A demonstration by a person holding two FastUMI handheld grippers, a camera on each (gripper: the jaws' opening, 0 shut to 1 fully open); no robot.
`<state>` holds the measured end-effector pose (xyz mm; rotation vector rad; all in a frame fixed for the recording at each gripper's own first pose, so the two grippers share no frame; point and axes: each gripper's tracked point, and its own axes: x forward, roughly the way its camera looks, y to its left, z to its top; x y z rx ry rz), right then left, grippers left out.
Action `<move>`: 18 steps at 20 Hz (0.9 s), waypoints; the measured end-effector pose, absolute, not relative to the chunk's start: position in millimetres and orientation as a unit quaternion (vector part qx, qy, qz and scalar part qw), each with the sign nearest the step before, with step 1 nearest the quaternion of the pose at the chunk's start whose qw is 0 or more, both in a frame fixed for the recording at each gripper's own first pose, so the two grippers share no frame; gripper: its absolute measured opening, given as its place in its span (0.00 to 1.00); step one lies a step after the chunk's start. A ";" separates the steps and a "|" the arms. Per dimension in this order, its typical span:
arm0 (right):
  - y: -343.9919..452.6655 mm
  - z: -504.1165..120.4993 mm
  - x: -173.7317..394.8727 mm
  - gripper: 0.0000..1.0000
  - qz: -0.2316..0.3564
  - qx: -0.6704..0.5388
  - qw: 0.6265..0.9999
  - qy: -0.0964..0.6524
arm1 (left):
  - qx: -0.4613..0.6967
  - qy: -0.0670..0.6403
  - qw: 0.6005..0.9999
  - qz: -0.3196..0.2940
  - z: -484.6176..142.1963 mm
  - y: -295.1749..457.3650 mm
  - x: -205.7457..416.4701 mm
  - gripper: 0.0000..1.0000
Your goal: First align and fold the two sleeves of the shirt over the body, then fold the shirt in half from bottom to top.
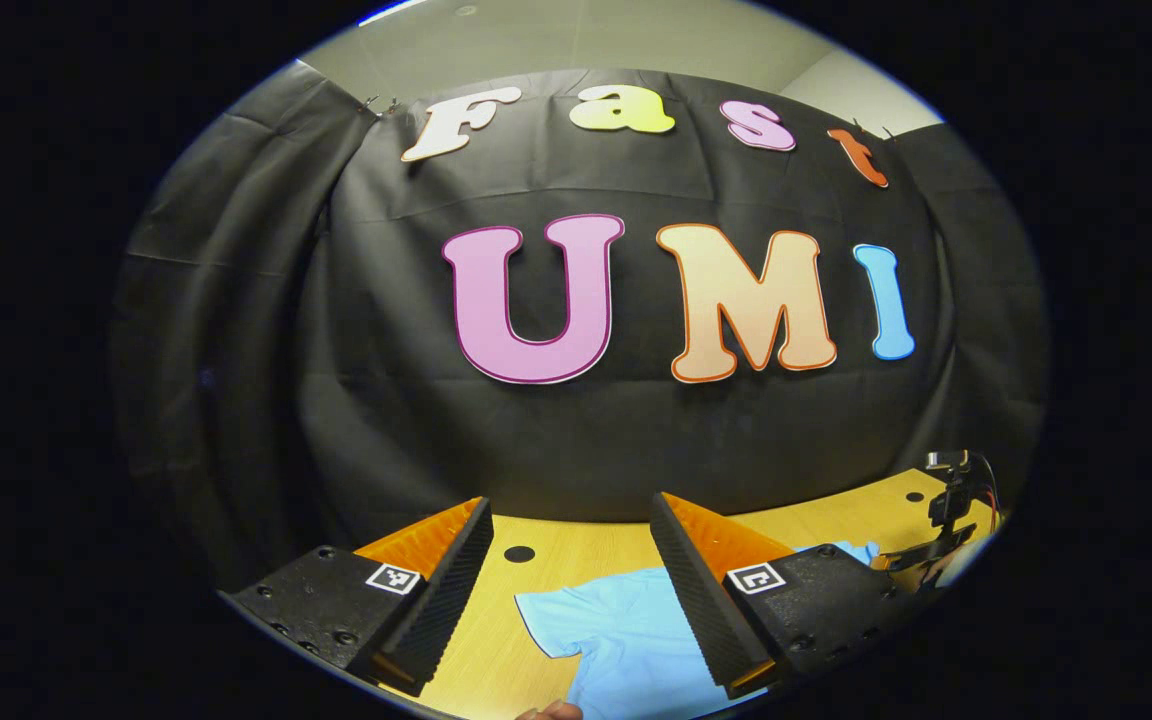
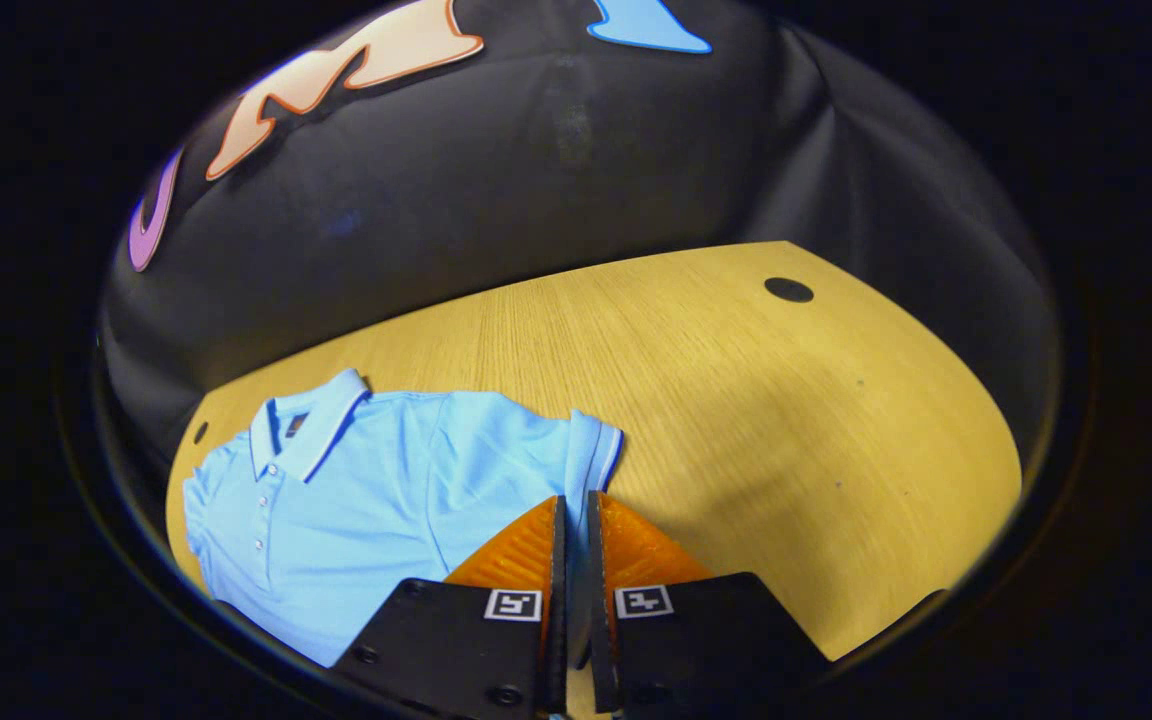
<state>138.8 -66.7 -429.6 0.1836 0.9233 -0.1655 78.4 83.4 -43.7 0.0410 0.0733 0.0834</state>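
Observation:
A light blue polo shirt (image 2: 366, 500) lies flat on the wooden table (image 2: 736, 400), collar (image 2: 308, 430) toward the back wall. My right gripper (image 2: 573, 500) is shut on the edge of the shirt's sleeve (image 2: 594, 450), with blue cloth showing in the thin slit between its fingers. In the left gripper view, my left gripper (image 1: 571, 505) hangs open above the table, nothing between its fingers. Below it lies the shirt (image 1: 626, 630), its other sleeve (image 1: 546, 615) spread out to the left.
A black camera stand (image 1: 951, 500) stands at the table's right edge in the left gripper view. Round dark holes (image 1: 519, 553) (image 2: 788, 290) mark the tabletop. Part of a hand (image 1: 551, 712) shows at the bottom edge. Bare wood spreads to the shirt's right.

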 end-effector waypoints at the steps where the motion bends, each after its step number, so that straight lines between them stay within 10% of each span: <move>1: -64.0 -428.9 139.3 0.03 -0.082 0.101 0.886 0.445 | 0.020 0.039 0.998 0.043 -47.0 84.6 77.8 0.94; 18: 97.8 -400.6 143.6 0.06 0.047 0.227 0.867 0.442 | 0.007 0.089 0.995 0.044 -103.6 99.2 91.3 0.95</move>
